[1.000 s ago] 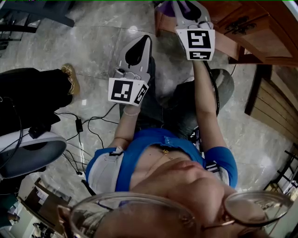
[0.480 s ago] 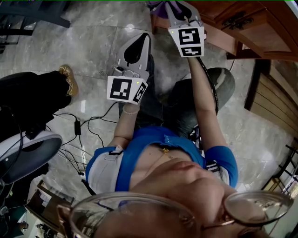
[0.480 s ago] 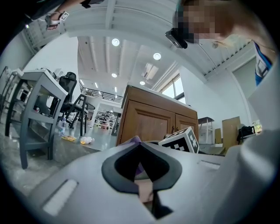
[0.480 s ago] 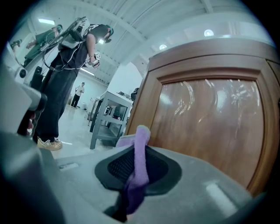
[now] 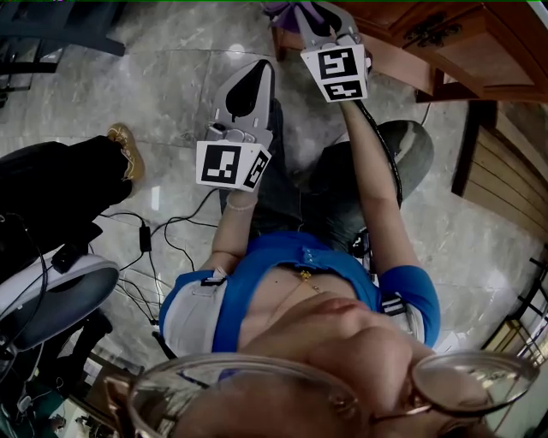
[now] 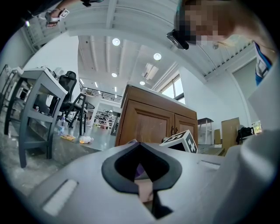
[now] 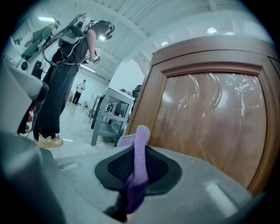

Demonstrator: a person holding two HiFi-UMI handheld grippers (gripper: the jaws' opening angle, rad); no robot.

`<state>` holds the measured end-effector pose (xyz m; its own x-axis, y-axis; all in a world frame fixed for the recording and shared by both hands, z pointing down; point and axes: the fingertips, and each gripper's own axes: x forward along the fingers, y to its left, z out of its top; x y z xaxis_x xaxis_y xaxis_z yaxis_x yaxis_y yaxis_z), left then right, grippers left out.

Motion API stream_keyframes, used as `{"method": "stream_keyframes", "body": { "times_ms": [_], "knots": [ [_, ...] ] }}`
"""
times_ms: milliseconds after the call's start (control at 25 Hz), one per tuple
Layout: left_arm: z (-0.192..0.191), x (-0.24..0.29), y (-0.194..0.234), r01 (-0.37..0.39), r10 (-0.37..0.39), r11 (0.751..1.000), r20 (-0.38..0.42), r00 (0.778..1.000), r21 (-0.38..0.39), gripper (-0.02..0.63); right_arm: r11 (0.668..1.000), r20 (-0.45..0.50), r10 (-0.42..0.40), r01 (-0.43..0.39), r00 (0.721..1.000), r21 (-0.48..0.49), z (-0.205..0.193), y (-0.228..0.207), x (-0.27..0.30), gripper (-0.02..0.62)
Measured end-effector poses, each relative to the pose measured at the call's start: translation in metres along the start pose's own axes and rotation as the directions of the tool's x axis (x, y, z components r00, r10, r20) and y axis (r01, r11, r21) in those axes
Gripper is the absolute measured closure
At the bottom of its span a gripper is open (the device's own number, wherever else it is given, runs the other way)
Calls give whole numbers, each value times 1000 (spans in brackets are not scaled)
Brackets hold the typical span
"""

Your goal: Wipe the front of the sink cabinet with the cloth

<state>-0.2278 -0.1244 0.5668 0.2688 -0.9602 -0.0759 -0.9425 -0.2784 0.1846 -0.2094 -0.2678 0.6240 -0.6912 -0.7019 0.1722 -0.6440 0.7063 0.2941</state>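
Note:
My right gripper [image 5: 315,12] is at the top of the head view, shut on a purple cloth [image 5: 287,10] held near the lower left corner of the wooden sink cabinet [image 5: 445,51]. In the right gripper view the cloth [image 7: 141,133] sticks up between the jaws of that gripper [image 7: 135,152], just short of the glossy cabinet door panel [image 7: 210,127]. My left gripper [image 5: 255,75] hangs lower and to the left over the floor, shut with nothing in it. Its own view shows its pads [image 6: 114,168] closed, the cabinet [image 6: 148,122] ahead and the right gripper's marker cube [image 6: 180,141].
A person in black [image 7: 70,65] stands on the marble floor [image 5: 171,77] to the left, their shoe [image 5: 127,145] near cables [image 5: 154,235]. A grey metal table [image 7: 109,113] stands beyond. Grey desks and chairs [image 6: 39,100] are further off. A wooden slatted panel [image 5: 505,188] is at right.
My right gripper has moved left and slightly up along the cabinet front with the cloth in it. The left gripper has stayed where it was.

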Motion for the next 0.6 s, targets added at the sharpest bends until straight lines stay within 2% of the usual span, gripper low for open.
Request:
{"method": "stream_keyframes", "body": {
  "times_ms": [600],
  "knots": [
    [-19, 25, -20, 97, -98, 994, -26, 995, -47, 606, 994, -74, -110, 109, 991, -16, -26, -46, -40, 543]
  ]
}}
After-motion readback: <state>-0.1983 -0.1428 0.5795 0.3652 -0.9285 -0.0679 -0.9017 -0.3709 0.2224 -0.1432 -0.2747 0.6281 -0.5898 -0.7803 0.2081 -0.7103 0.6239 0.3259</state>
